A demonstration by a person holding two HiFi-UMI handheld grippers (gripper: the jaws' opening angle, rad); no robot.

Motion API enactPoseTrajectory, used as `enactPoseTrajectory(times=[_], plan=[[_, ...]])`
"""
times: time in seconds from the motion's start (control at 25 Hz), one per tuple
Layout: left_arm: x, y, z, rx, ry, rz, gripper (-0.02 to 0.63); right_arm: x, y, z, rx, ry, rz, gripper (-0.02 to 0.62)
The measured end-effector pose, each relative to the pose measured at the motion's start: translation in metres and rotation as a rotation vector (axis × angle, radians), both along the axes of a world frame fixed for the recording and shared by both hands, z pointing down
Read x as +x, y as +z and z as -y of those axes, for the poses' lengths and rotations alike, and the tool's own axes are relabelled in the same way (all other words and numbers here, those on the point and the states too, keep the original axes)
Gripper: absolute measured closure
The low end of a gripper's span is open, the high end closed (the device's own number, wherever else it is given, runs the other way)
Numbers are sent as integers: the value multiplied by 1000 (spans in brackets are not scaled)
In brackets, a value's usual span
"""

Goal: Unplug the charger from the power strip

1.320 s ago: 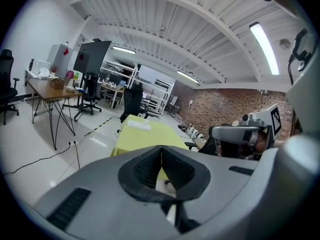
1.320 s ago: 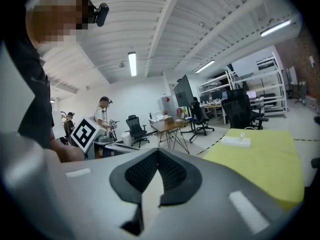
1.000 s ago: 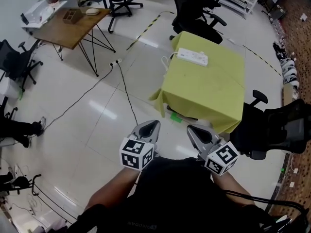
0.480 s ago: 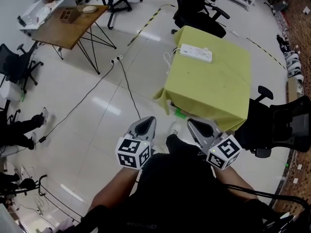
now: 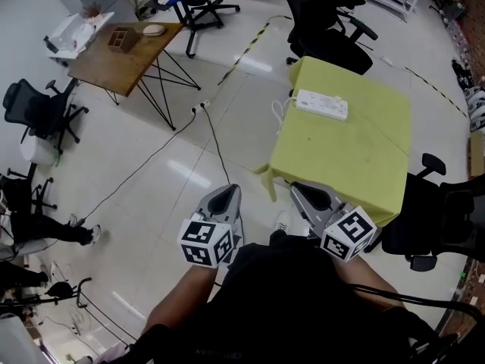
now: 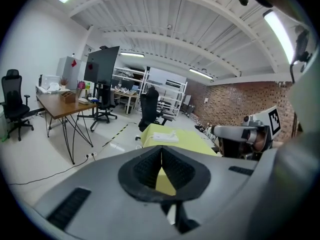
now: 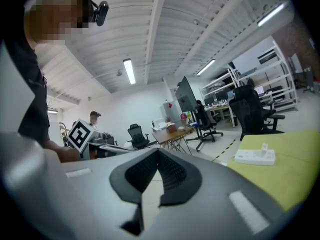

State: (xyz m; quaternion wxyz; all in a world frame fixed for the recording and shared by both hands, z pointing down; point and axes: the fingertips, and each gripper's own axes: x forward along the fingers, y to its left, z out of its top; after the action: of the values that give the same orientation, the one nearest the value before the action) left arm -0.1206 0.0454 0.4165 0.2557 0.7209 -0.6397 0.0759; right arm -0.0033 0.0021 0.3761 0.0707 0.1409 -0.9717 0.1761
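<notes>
A white power strip (image 5: 322,105) lies near the far edge of the yellow-green table (image 5: 356,165). A small white charger (image 7: 263,147) stands upright in the strip (image 7: 255,156). The left gripper view also shows the strip (image 6: 165,137), far ahead on the table. My left gripper (image 5: 226,197) and right gripper (image 5: 311,196) are held side by side close to the body, short of the table's near edge. Both are shut with nothing between the jaws. The right gripper's tips (image 7: 158,154) and the left gripper's tips (image 6: 161,151) meet.
A wooden table (image 5: 121,51) with a small box stands at the far left. A black cable and floor socket (image 5: 198,108) run across the white floor. Black office chairs (image 5: 326,21) stand behind the yellow table, another (image 5: 428,211) at its right. A person's legs (image 5: 45,230) show at the left edge.
The yellow table and power strip have shifted right and lower in the head view as the person walks toward them. Both grippers stay shut in front of the body.
</notes>
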Motion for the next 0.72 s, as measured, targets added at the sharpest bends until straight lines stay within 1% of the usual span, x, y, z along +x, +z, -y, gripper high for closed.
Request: enactPoseTrajectory(times=[0.12,0.24,0.44,0.56,0.72], plan=[[0,-10,30,20,13,21,598,-2,0,29,6,6,17,592],[3,-19,62,33,25,37,598,2,4,60,-16,25,30,592],[-3,-14,93,33,20,55,598,5,23,95,-44,37,14,592],[2,-3,106,8,28,42,598,12,35,112,-74,61,8,592],[6,9,117,-41,70,44,598,21,45,121,-106,93,7,592]])
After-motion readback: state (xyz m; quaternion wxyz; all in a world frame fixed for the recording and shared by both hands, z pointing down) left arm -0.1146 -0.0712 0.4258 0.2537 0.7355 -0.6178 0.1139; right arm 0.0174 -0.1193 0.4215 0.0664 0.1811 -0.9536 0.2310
